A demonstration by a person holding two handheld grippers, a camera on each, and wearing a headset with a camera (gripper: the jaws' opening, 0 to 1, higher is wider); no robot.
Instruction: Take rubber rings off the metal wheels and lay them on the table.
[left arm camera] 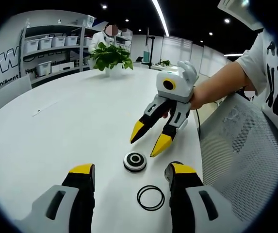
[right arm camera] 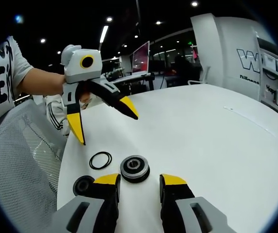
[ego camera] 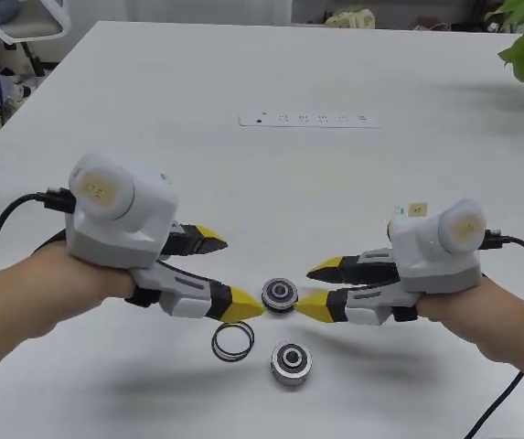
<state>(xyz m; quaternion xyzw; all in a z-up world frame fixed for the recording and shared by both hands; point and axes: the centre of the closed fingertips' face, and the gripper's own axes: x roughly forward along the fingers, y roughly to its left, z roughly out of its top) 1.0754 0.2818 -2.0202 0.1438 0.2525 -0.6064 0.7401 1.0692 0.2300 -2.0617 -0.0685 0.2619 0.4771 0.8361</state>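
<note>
Rubber rings (ego camera: 232,341) lying loose on table (ego camera: 335,183); left gripper (ego camera: 229,274), right gripper (ego camera: 315,287), both gaping empty, flanking metal wheel (ego camera: 280,294); next likely needing steadying, ring peeling.

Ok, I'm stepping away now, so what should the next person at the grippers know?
Left gripper: open, empty.
Right gripper: open, empty.
One wheel sits on the table between their tips. A second wheel lies beside the loose rings.
Done: those rings are off and on the table.
Left: check both wheels for remaining rings; I cannot tell from here.
</note>
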